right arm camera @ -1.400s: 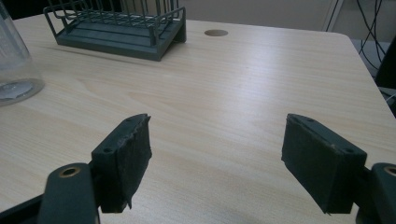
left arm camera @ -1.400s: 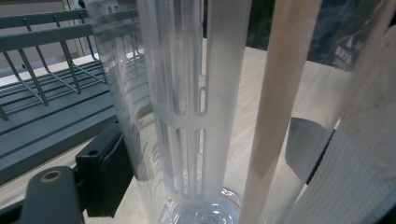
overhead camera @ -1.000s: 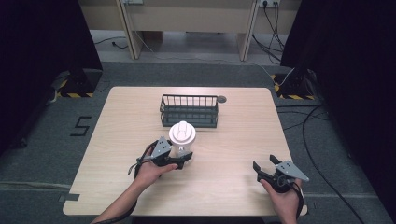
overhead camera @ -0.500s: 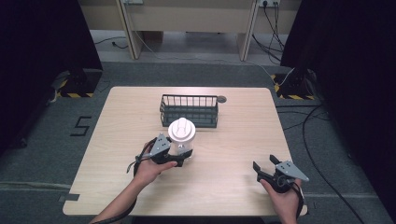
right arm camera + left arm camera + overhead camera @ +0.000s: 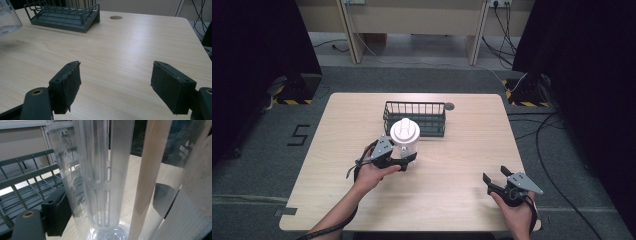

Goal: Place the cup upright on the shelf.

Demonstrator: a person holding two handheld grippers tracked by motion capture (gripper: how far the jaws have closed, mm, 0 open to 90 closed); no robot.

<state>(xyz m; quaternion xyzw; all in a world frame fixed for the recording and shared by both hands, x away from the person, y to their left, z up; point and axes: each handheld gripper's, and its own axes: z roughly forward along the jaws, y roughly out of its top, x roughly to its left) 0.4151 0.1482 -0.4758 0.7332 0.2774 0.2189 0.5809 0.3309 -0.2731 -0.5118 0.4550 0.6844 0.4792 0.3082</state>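
- The clear plastic jug (image 5: 405, 140) with a white lid is standing just left of the middle of the high view, on the wooden table (image 5: 462, 155), directly in front of the wire basket (image 5: 415, 118).
- In the left gripper view the jug's see-through wall and its slotted white inner column (image 5: 102, 182) are showing right up against the lens, with the basket's grey bars running across the left edge of the frame.
- The left gripper (image 5: 404, 159) is clasping the jug low on its body; one black jaw is pressing against the jug's left side in the left gripper view, and a dark shape is showing through the plastic at the right.
- The person's left hand (image 5: 372, 172) is holding that gripper from the lower left of the high view.
- The right gripper (image 5: 494, 175) is sitting in the lower right of the high view, well apart from the jug, its jaws standing wide with nothing between them.
- In the right gripper view the two black pads (image 5: 68, 86) are hovering over bare wood, the basket is lying in the upper left, and a round hole (image 5: 116, 17) in the tabletop is showing at the upper middle.
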